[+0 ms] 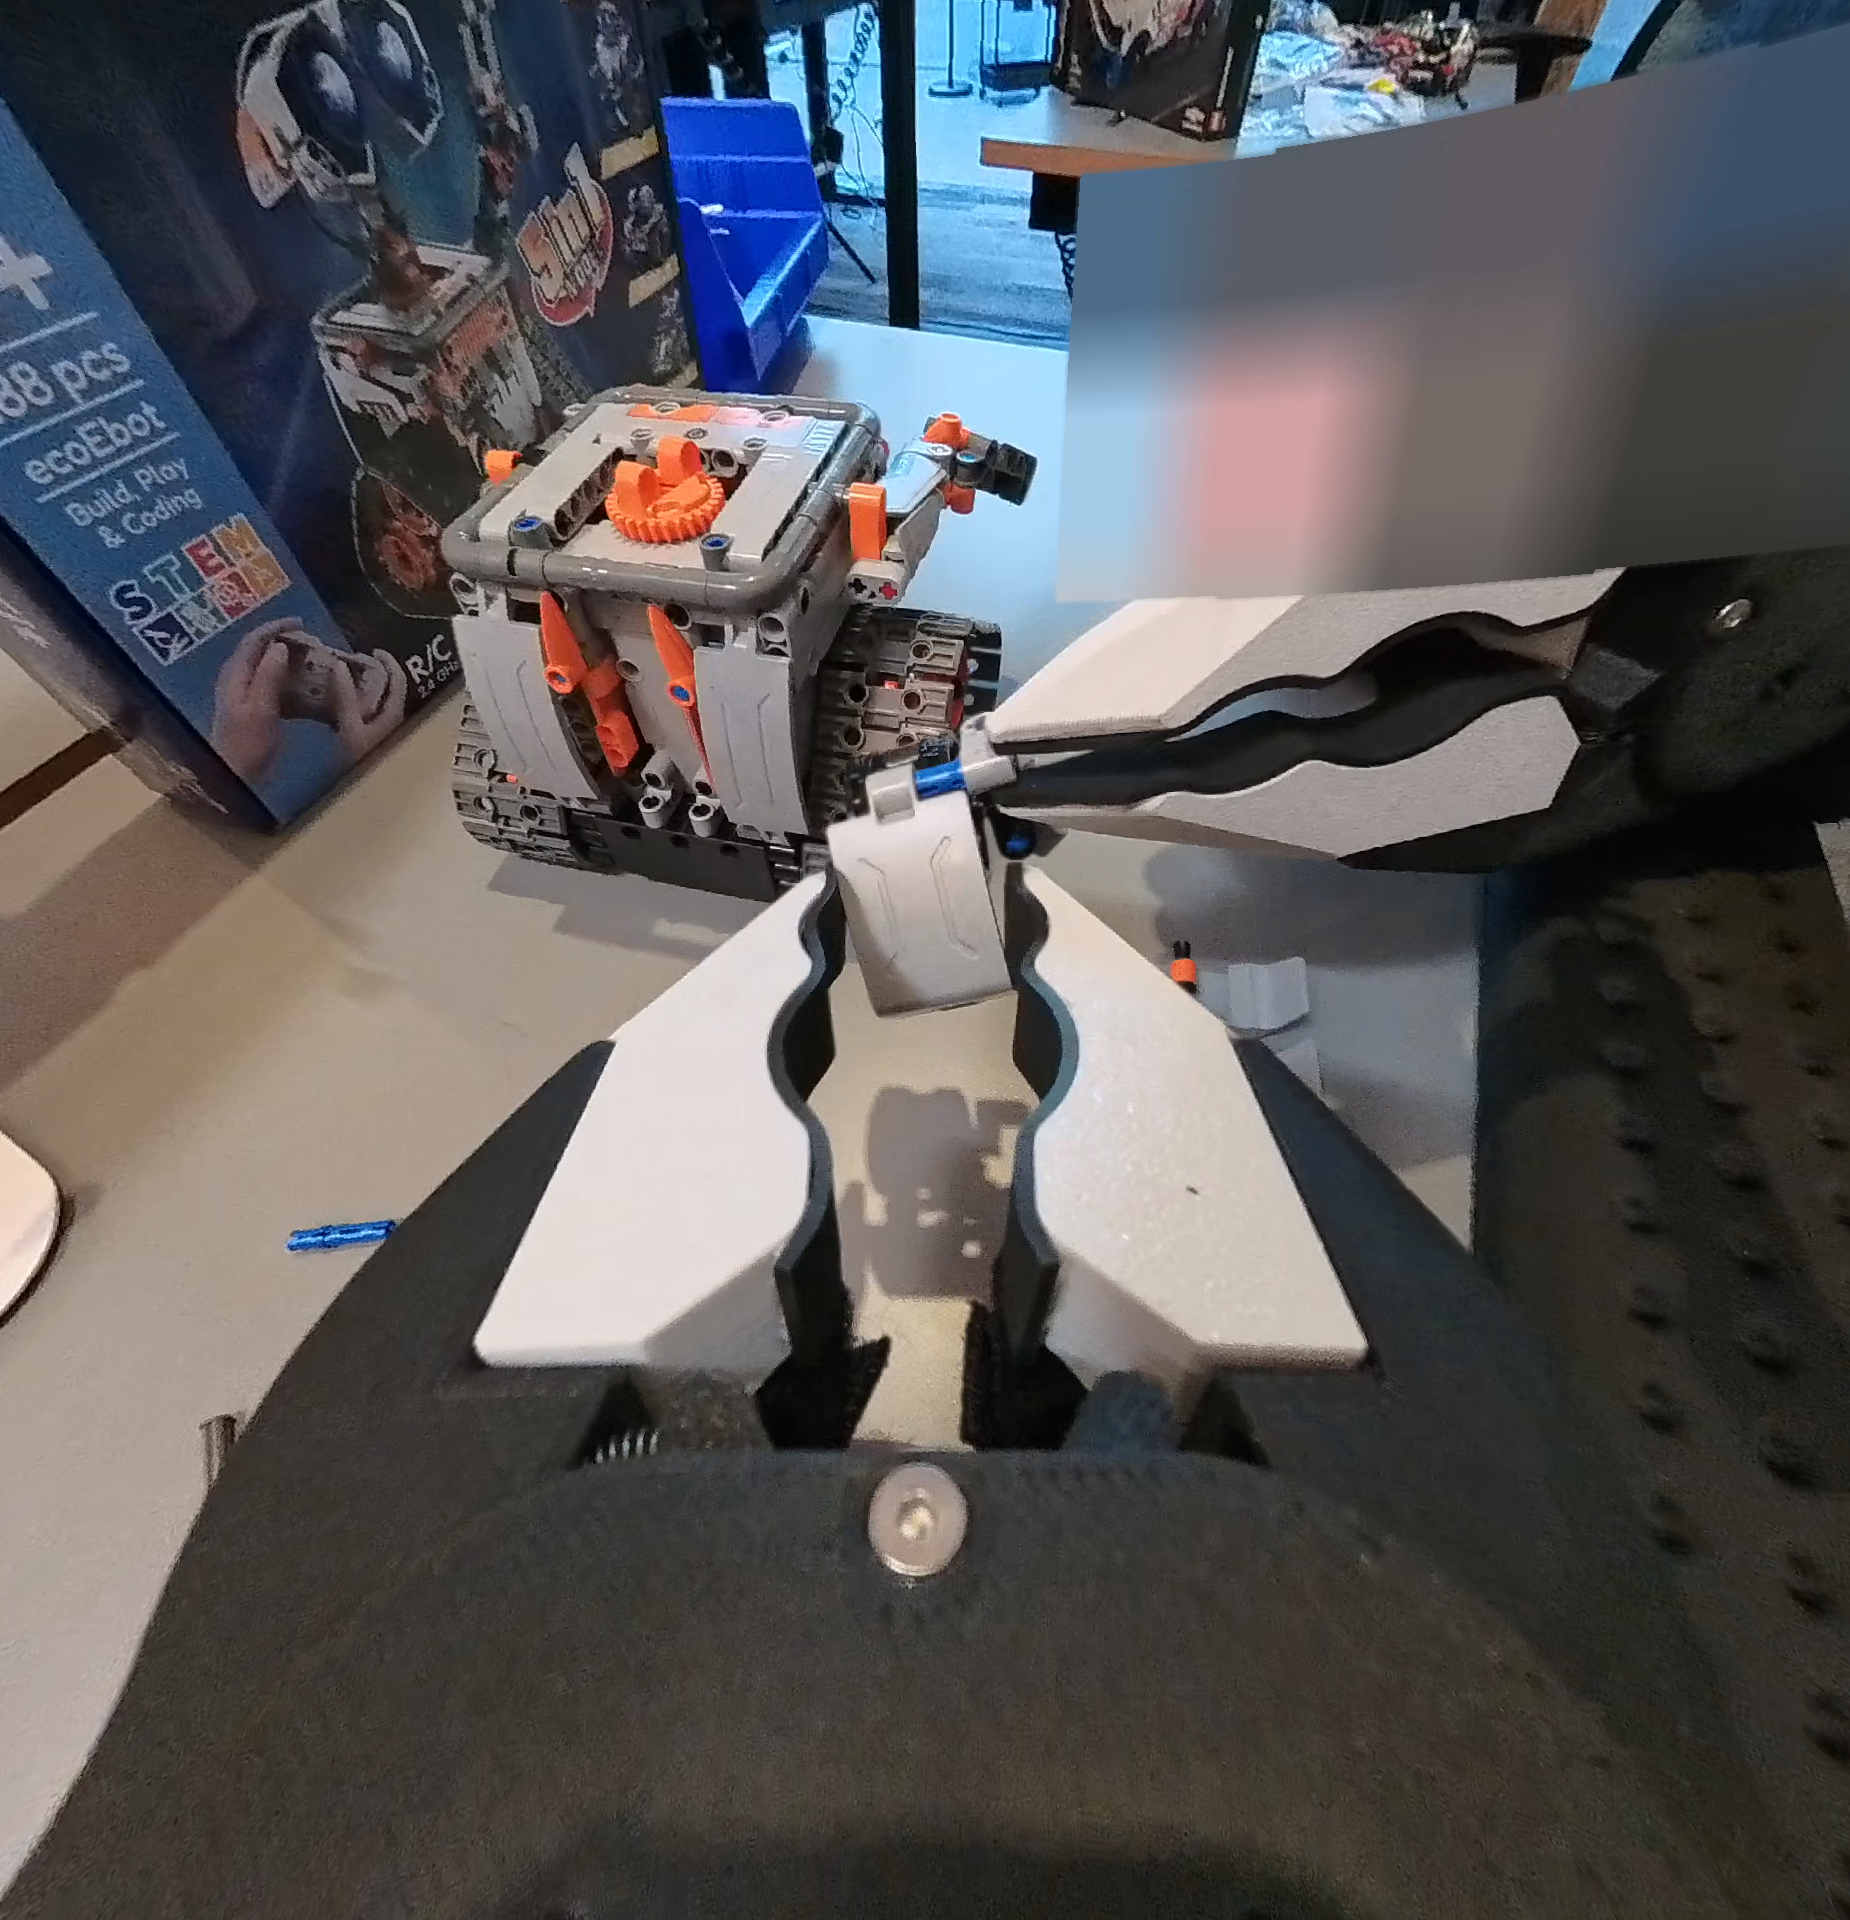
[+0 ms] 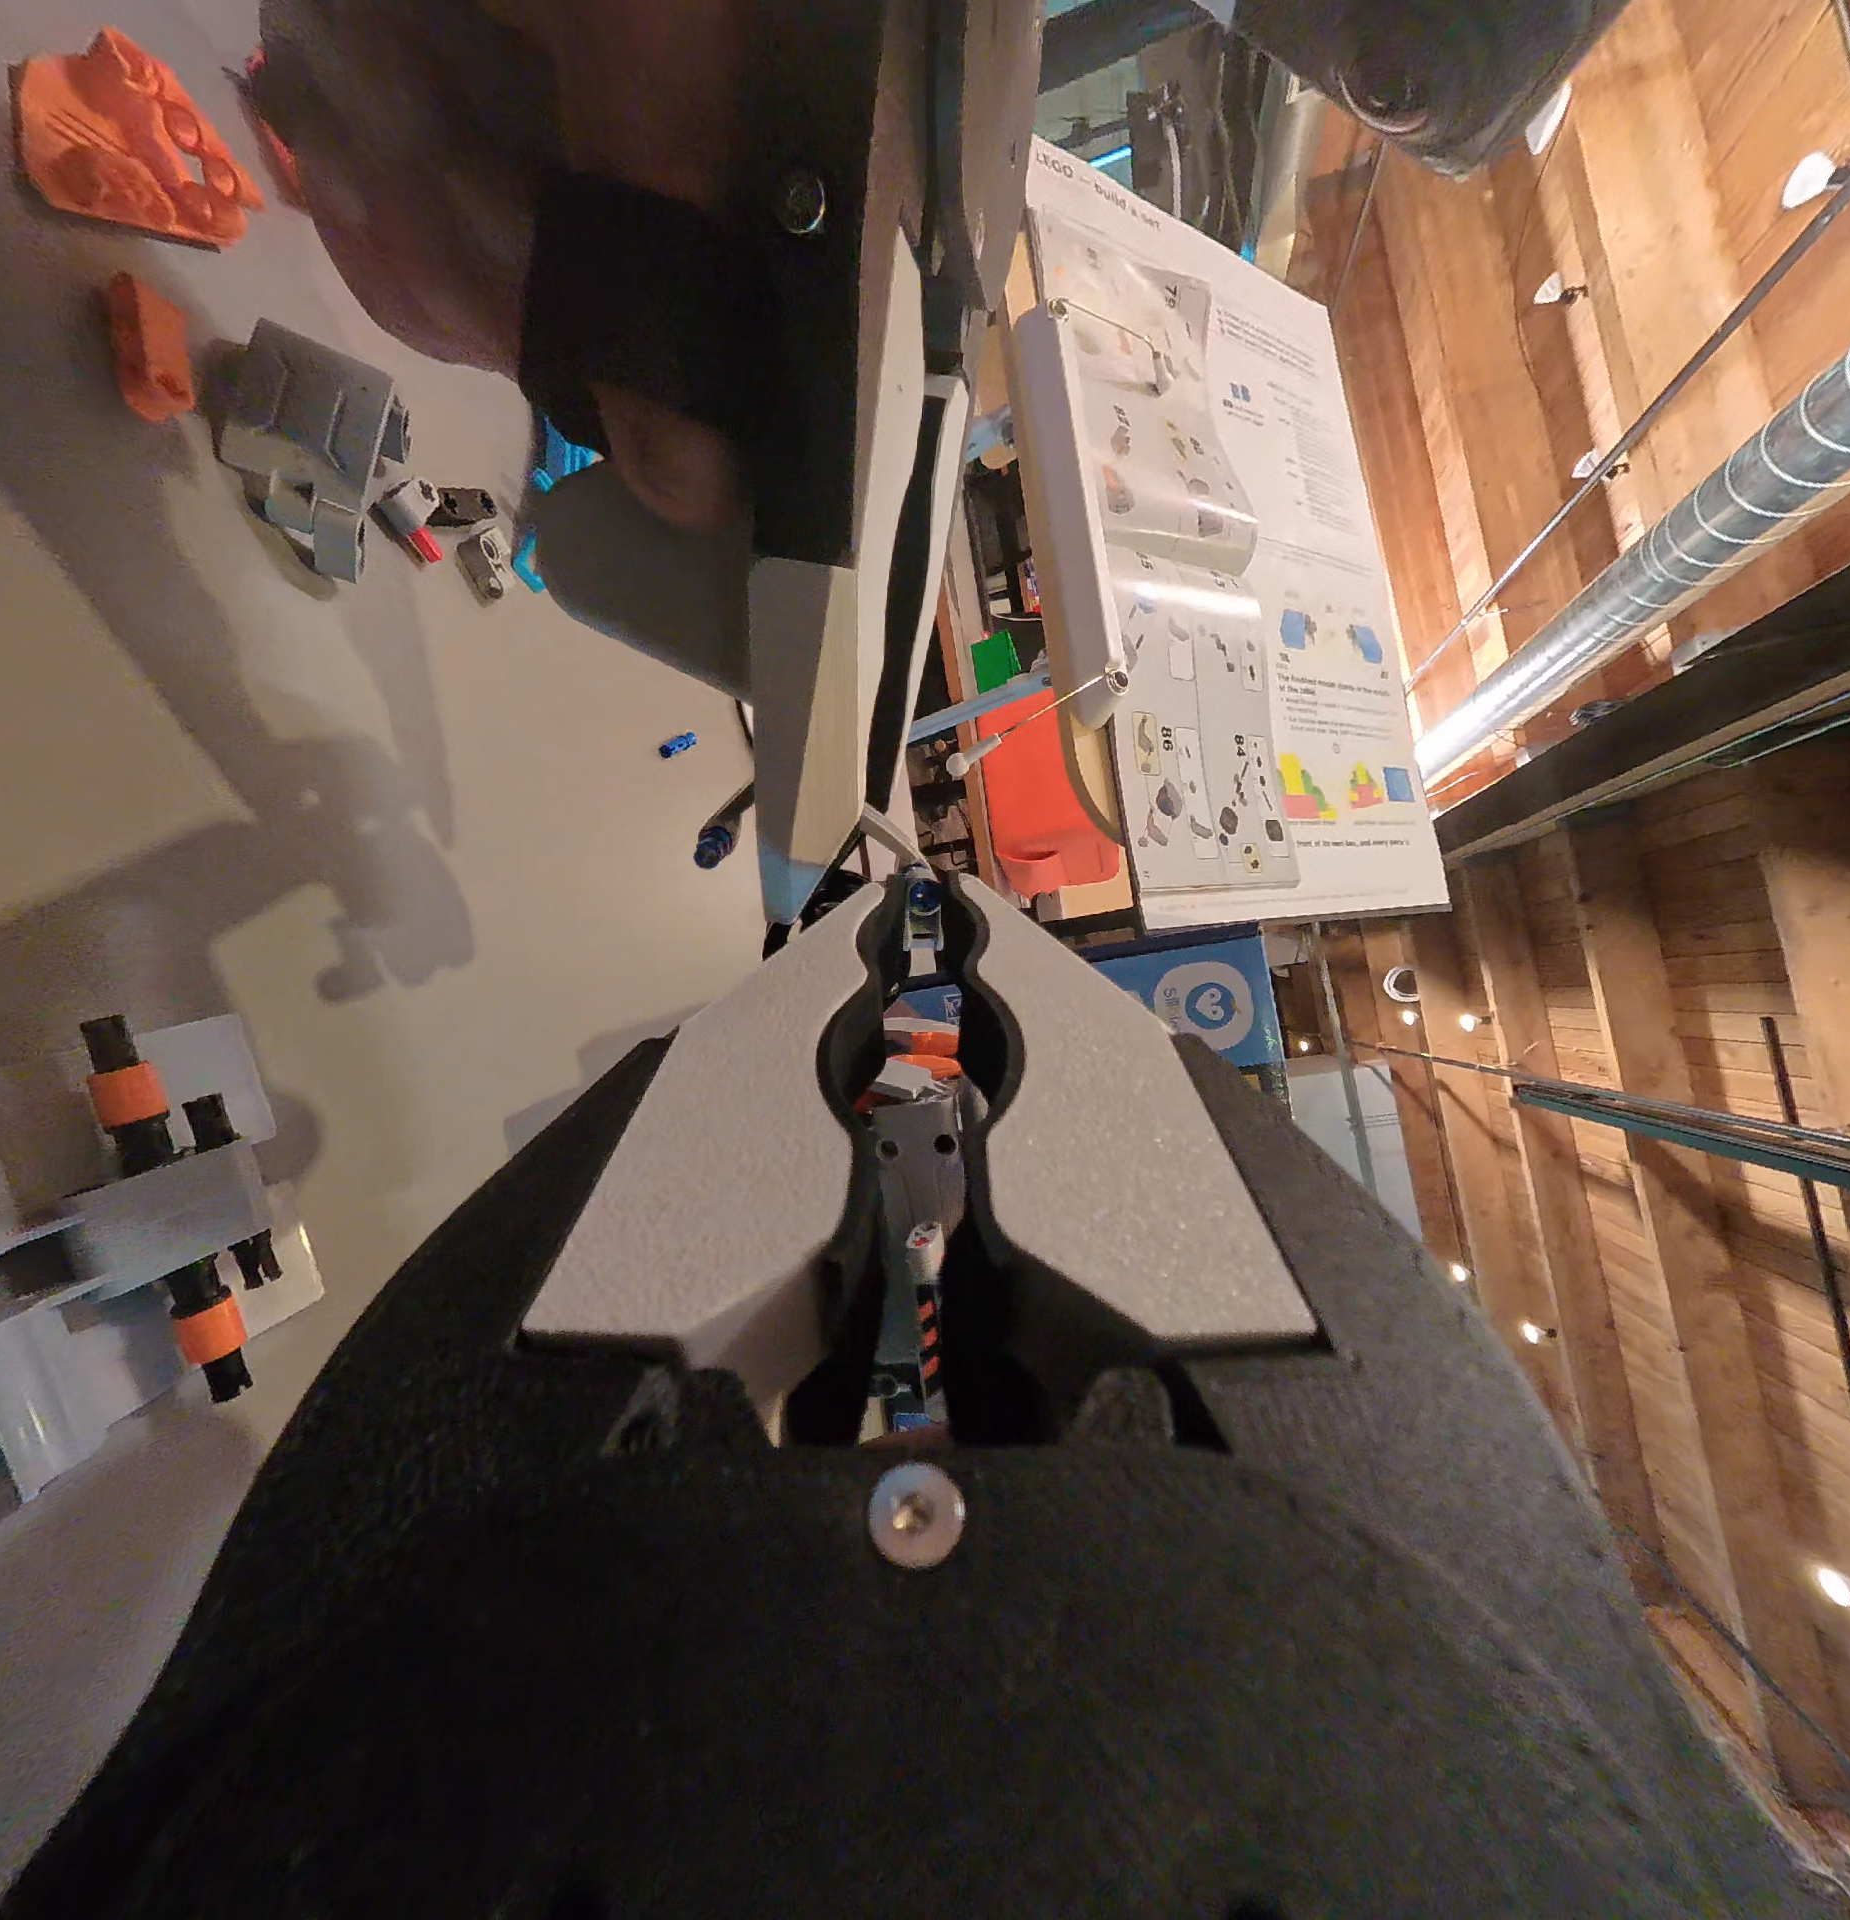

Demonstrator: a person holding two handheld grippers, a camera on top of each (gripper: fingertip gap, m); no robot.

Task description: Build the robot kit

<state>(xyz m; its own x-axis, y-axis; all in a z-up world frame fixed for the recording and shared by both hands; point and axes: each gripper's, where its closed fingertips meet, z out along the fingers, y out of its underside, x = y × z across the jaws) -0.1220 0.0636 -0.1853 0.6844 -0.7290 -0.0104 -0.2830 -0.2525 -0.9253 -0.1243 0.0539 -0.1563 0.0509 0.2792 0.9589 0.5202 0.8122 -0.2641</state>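
The left tool (image 1: 919, 914), white-fingered on a black body, is gripping a curved light-grey plastic panel (image 1: 921, 920) between its fingertips, holding it upright above the pale grey counter (image 1: 277, 1039). The right tool (image 1: 988, 774) is reaching in from the right, its fingers clenched on a small grey connector with a blue pin (image 1: 952, 777) at the panel's top edge. In the right wrist view, the right tool (image 2: 926, 920) is pinching that same grey and blue piece (image 2: 923, 909) at its tips, with the left tool's white finger (image 2: 817, 665) crossing just above it.

Just behind the held panel, a grey, orange and black brick-built tracked vehicle (image 1: 692, 634) is standing on the counter, bearing an orange gear (image 1: 659, 509) on its roof. A large blue printed box (image 1: 173, 416) is standing upright to the vehicle's left, and a blue plastic bin (image 1: 744, 239) is sitting behind it. A loose blue pin (image 1: 341, 1236) is lying on the counter to the left of the left tool.

In the right wrist view, loose orange pieces (image 2: 131, 145), a grey block assembly (image 2: 313, 416) and grey parts with black and orange pins (image 2: 162, 1195) are lying scattered on the counter. An open instruction booklet (image 2: 1191, 582) is resting on a stand beyond the tools.
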